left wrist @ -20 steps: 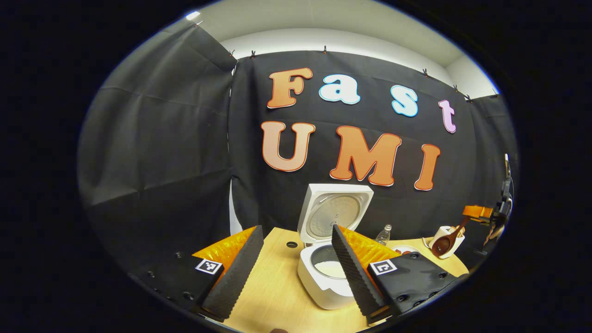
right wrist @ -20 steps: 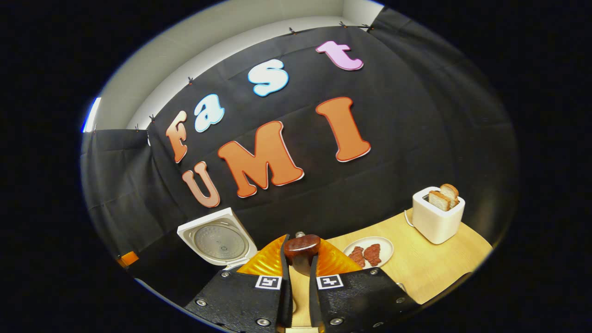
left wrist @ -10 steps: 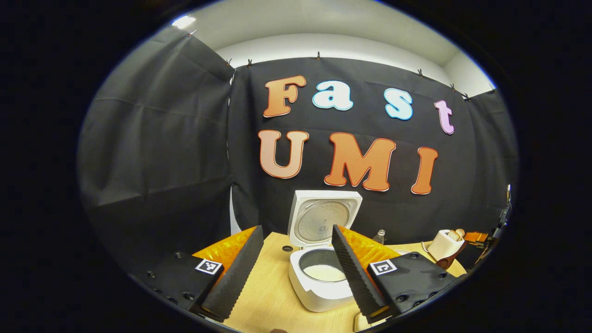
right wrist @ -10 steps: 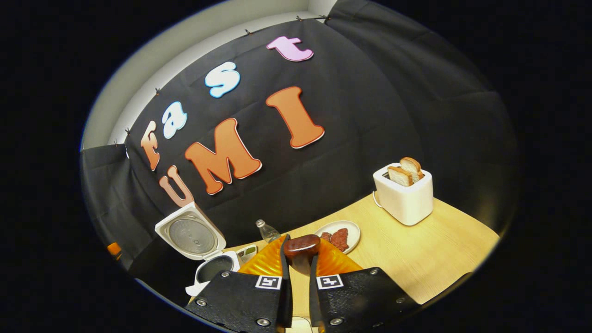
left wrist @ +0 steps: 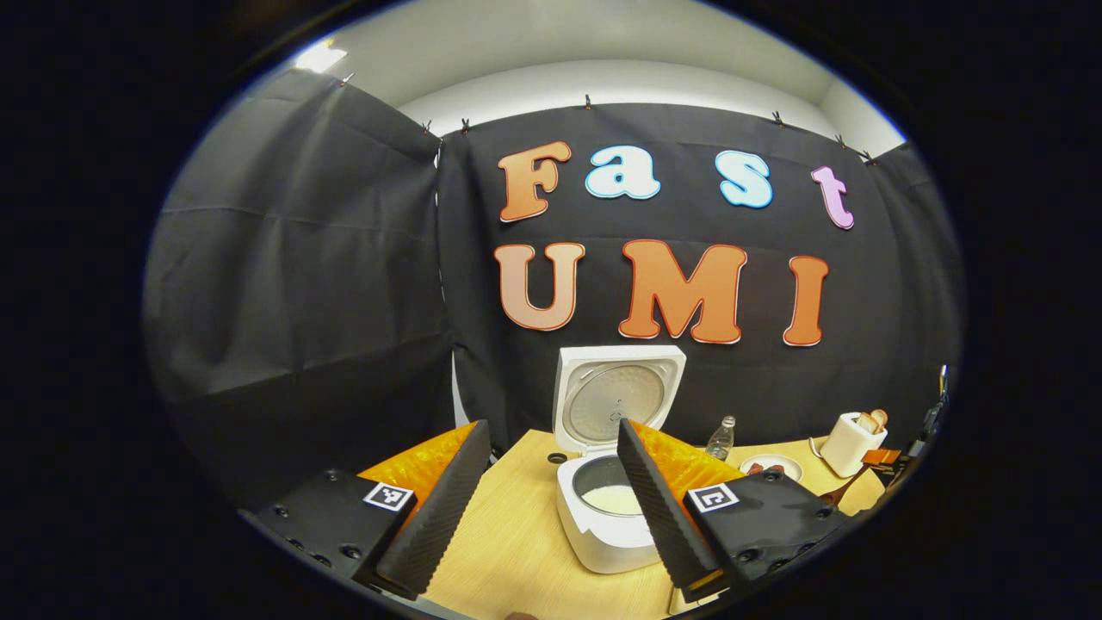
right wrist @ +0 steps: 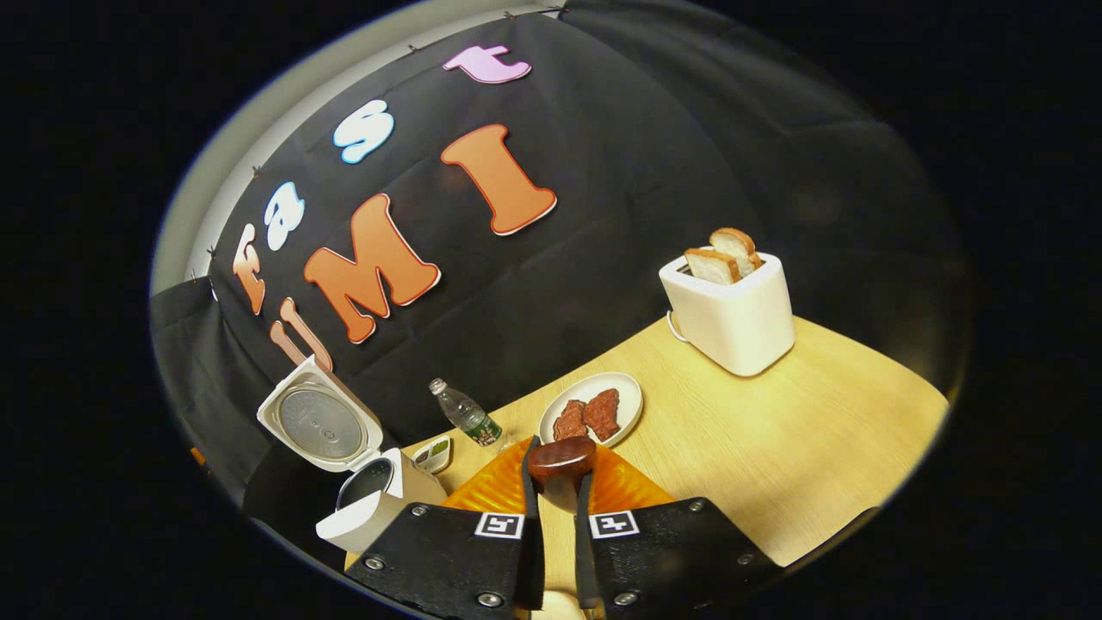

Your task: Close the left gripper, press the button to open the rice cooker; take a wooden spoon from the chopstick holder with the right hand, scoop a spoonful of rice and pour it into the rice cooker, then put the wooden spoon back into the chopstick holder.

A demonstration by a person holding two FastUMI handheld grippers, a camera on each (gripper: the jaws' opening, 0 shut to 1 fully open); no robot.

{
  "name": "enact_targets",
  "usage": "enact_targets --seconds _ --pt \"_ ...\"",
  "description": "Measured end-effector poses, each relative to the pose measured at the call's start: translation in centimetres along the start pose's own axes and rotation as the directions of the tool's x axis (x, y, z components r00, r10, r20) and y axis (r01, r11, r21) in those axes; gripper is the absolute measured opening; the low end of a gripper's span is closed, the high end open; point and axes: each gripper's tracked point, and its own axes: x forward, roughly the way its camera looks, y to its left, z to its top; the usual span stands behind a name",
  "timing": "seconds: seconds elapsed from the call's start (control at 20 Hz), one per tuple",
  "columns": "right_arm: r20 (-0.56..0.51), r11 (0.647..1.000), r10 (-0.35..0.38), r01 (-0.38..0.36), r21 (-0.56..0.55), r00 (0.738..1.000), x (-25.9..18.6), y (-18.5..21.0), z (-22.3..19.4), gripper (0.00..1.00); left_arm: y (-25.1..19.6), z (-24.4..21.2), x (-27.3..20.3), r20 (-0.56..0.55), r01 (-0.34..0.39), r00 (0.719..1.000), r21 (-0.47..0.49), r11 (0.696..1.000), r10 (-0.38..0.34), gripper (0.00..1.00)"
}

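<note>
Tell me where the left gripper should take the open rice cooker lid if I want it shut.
Probably the lid's top free edge, from above and in front. It stands upright, hinged at the back of the rice cooker, so that edge offers the most leverage. The left gripper is open, in front of the cooker.

The left gripper view looks level and forward over the table [left wrist: 516,551] at the open rice cooker [left wrist: 607,508], close ahead between its fingers. The right gripper view, tilted, looks down across the table [right wrist: 775,465]; the rice cooker [right wrist: 362,508] lies low left, the toaster [right wrist: 732,310] farther off. Both share the cooker, plate, bottle and toaster.
</note>
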Motion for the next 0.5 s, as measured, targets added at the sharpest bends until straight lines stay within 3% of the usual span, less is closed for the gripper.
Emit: enact_targets --seconds 0.2,0.5 --pt "-0.032 0.999 -0.012 0.013 0.051 0.999 0.8 -1.8 -1.5 0.13 -0.4 -0.5 -0.3 -0.023 0.001 1.0 0.004 1.0 -0.001 1.0" --pt "-0.044 0.994 -0.063 0.067 0.082 0.997 -0.2 -4.0 -1.6 0.25 -1.0 -0.6 -0.5 -0.029 0.001 1.0 0.02 1.0 0.0 1.0"
